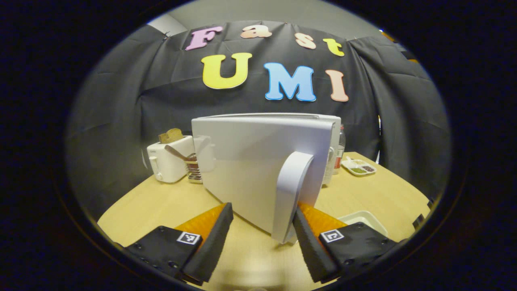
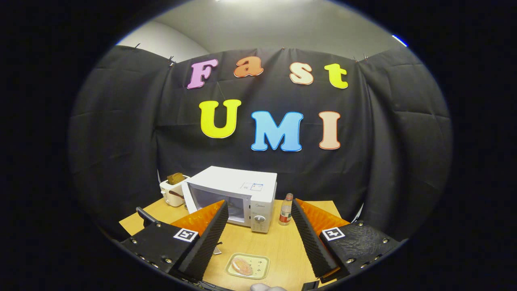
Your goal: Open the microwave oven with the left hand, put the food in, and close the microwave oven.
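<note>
Looking along my left gripper, I see its fingers spread apart, with the white handle of the microwave door standing between them, close against the right-hand finger; I can't tell whether that finger touches it, and the other is clear of it, so nothing is clamped. The door is swung out toward me, so I judge the opening step to be under way or nearly done. My right gripper hangs spread and empty above the table. Just below it sits the small tray with the food, still on the table in front of the microwave oven, so loading and closing are left to do. Farther back, a bottle stands just beside the oven's right side, and a toaster with bread in it stands to its left. A divided dish lies near the table's far edge.
</note>
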`<state>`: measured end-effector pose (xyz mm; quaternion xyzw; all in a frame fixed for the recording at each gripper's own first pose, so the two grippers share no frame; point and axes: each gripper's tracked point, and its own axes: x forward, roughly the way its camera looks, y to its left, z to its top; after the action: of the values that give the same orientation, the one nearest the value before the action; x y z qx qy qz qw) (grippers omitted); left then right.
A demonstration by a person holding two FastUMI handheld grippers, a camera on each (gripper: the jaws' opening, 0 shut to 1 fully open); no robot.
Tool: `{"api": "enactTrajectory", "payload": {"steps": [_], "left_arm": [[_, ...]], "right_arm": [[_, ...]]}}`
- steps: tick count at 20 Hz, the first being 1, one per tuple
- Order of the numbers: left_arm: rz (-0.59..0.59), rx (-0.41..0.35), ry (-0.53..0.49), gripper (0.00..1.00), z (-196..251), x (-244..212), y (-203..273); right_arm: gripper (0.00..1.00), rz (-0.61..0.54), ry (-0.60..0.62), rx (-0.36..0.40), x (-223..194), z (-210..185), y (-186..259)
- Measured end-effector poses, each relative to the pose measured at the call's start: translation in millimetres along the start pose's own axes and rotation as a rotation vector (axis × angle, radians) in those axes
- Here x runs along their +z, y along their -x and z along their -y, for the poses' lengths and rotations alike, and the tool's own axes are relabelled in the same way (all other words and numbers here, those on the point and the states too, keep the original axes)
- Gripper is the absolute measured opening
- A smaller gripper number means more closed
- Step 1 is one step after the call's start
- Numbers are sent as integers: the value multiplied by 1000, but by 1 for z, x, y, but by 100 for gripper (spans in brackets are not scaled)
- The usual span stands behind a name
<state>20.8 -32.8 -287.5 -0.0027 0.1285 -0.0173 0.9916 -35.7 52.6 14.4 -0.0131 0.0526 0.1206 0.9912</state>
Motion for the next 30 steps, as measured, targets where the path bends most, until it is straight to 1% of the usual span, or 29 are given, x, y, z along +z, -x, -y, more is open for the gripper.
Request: {"api": "enactTrajectory", "payload": {"steps": [2, 3, 7, 11, 12, 16, 18, 21, 27, 28, 29, 30], "left_arm": [[0, 22, -36, 100, -13, -1, 8], [2, 37, -50, 100, -21, -1, 13], [8, 97, -36, 99, -56, 2, 35], [-3, 155, -35, 100, -101, -2, 59], [-6, 170, -29, 100, -114, -4, 65], [-10, 204, 56, 100, -147, -14, 84], [-14, 216, 66, 100, -159, -16, 92], [-14, 238, 40, 99, -175, -15, 101], [-18, 340, 6, 100, -232, -9, 125], [-20, 352, 5, 99, -237, -9, 127], [-28, 358, 2, 95, -242, -8, 128], [-19, 366, 1, 95, -244, -4, 131]], "right_arm": [[96, 2, -7, 6, -1, -4, 2], [96, 0, -15, 10, -2, -7, 2], [96, -12, -24, 42, -12, -23, 0], [96, -28, -26, 85, -21, -49, -3], [96, -32, -25, 97, -23, -57, -4], [96, -60, -23, 156, -29, -84, -7], [96, -57, -18, 173, -28, -93, -10], [96, -57, -20, 200, -28, -108, -13], [96, -49, -23, 225, -32, -119, -16], [96, -49, -26, 225, -33, -119, -18], [96, -54, -28, 225, -36, -119, -19], [96, -54, -28, 224, -36, -120, -20]]}}
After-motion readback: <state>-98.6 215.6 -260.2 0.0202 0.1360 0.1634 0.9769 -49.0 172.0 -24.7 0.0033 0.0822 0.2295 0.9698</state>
